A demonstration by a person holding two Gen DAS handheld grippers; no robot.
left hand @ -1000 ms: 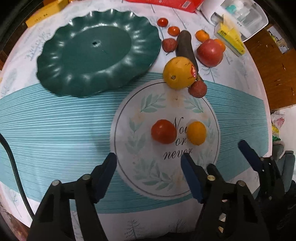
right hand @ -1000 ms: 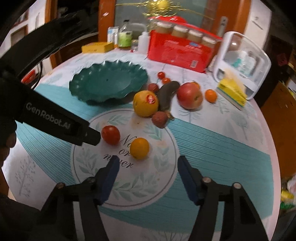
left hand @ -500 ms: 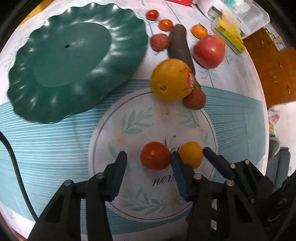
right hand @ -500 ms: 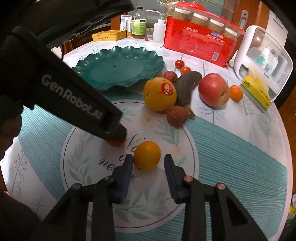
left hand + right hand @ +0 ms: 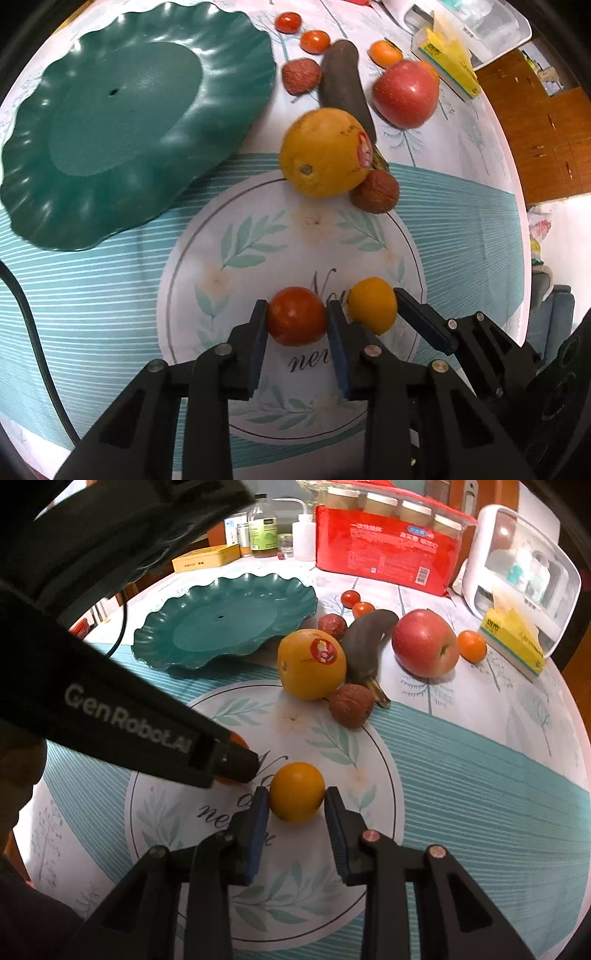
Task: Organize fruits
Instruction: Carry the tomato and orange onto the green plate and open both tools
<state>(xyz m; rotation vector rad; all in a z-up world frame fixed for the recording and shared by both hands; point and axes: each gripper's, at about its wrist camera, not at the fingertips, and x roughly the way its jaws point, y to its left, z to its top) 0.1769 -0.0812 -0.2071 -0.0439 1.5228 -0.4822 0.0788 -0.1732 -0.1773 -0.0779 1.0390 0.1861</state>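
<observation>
Near the tabletop's (image 5: 92,314) front edge, our left tool (image 5: 297,317) is narrowed onto the red tomato (image 5: 296,315) and our right tool (image 5: 296,802) brackets the small orange (image 5: 296,791), contact unclear. Both look light, round and prone to roll; we would pinch the soft tomato gently across its widest part.

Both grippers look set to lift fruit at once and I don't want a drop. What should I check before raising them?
1. Left gripper fingers touch both sides of the tomato: ok.
2. Right gripper fingers touch the small orange: cannot tell, right finger shows a slight gap.
3. Grippers not tangled: ok, close but apart.
4. Green plate free of fruit: ok.
5. Grip tightness: cannot tell.
</observation>
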